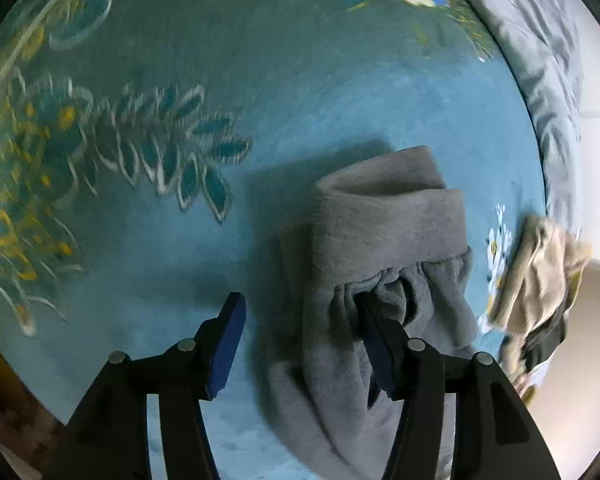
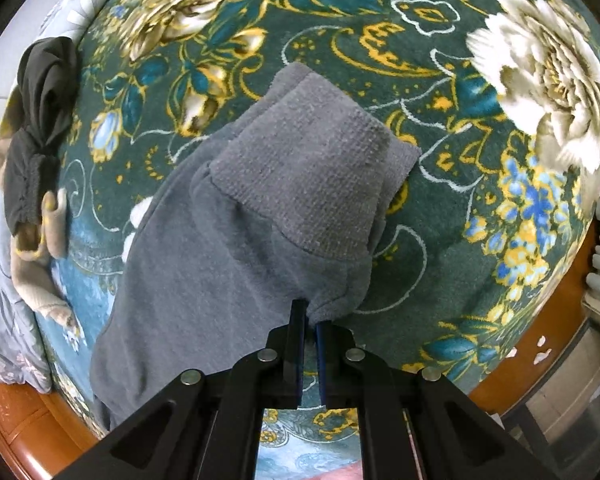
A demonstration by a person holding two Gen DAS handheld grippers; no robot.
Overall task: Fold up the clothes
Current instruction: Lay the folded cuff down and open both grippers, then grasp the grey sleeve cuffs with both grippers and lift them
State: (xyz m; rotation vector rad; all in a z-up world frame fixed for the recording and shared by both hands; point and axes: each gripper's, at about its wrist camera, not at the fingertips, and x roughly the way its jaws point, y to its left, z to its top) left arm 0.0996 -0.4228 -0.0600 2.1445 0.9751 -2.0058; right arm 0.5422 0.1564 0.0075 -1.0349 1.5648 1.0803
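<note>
Our right gripper was clamped on an edge of the grey garment, which lay bunched on the floral blanket. Our left gripper stood wide, one finger tucked into the garment's gathered band, the other over bare blanket, pinching nothing. Near the blanket's edge lay a heap of beige and dark clothes.

Left wrist view: motion-blurred, pattern on the blanket smeared, colours washed bluish. Overexposed white glare at right edge. Soft shadow left of the grey garment. Right wrist view: sharp, evenly lit, colours saturated. Both: strong fisheye bending, black corners.
</note>
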